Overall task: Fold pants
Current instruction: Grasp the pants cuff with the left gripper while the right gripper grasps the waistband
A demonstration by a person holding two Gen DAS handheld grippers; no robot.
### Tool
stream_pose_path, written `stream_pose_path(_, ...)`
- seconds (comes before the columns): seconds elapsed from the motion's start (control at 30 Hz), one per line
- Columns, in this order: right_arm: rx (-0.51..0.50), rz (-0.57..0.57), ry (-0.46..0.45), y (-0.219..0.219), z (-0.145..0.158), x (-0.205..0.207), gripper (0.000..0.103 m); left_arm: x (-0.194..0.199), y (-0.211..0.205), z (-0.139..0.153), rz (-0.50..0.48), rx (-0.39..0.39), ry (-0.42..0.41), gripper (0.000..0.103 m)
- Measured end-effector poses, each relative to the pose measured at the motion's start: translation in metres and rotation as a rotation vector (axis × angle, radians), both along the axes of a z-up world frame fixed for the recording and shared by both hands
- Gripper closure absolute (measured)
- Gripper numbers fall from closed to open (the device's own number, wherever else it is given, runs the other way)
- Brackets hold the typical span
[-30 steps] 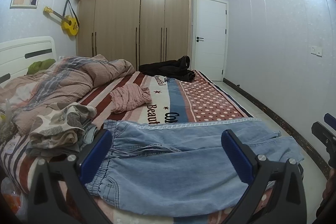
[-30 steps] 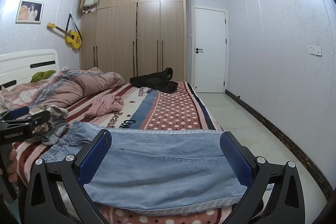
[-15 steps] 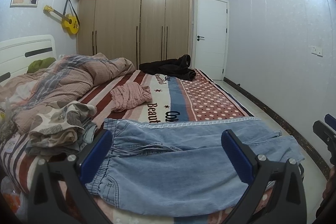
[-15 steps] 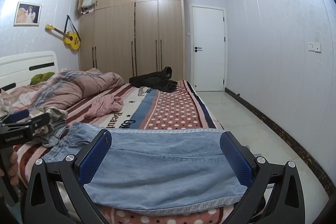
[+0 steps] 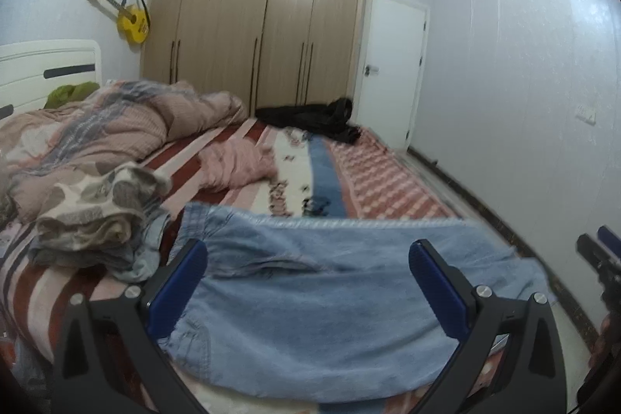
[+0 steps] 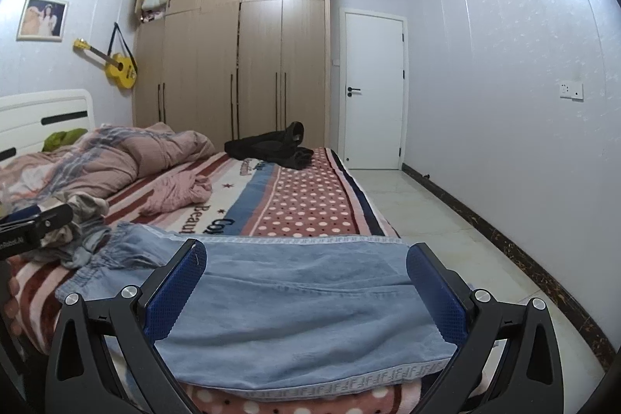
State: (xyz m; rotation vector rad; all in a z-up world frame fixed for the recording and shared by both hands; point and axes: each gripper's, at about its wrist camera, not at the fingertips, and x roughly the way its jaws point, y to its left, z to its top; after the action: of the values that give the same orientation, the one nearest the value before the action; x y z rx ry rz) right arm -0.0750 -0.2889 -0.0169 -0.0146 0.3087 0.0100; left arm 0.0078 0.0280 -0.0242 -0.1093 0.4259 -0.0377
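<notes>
Leftward my left gripper (image 5: 308, 282) has swung, blurring its view; the right gripper (image 6: 306, 291) has barely shifted.

Both grippers hang with jaws spread wide, pinching nothing, above the light blue denim pants (image 6: 295, 301), which lie flat across the near edge of the striped and polka-dot bed cover (image 6: 310, 204), waistband toward nine o'clock and hems toward three o'clock. I judge the denim soft and fairly light, limp enough to sag if lifted at one point, yet not slippery. I would take the elastic waistband (image 5: 194, 220) with my left and the patterned hem (image 6: 388, 375) with my right. Folded clothes (image 5: 97, 220) sit at ten o'clock, just beside the waistband.
</notes>
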Motion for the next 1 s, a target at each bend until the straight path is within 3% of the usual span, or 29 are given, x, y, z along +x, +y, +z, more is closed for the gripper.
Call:
stream_pose_path(0.07,-0.001,0.006,0.005,-0.003,-0.010,0.005,0.000,0.007,0.008,-0.013,0.004,-0.002,0.061,0.001)
stream_pose_path(0.17,-0.003,-0.019,0.043,-0.011,-0.029,0.018,0.000,0.010,0.022,-0.032,-0.003,-0.066,0.129,0.001)
stream_pose_path(0.3,0.005,-0.051,0.102,-0.021,-0.059,0.032,0.000,0.019,0.045,-0.077,-0.055,-0.210,0.299,0.001)
stream_pose_path(0.53,0.027,-0.078,0.171,-0.035,-0.092,0.050,0.000,0.016,0.078,-0.149,0.015,-0.417,0.481,0.004)
stream_pose_path(0.67,0.041,-0.087,0.194,-0.044,-0.098,0.054,0.000,0.021,0.080,-0.173,0.022,-0.480,0.528,0.012)
stream_pose_path(0.8,0.059,-0.120,0.237,-0.064,-0.106,0.056,0.000,0.032,0.075,-0.172,0.014,-0.492,0.496,0.013)
stream_pose_path(1.0,0.104,-0.218,0.299,-0.113,-0.123,0.050,0.000,0.058,0.084,-0.172,0.062,-0.507,0.480,0.036)
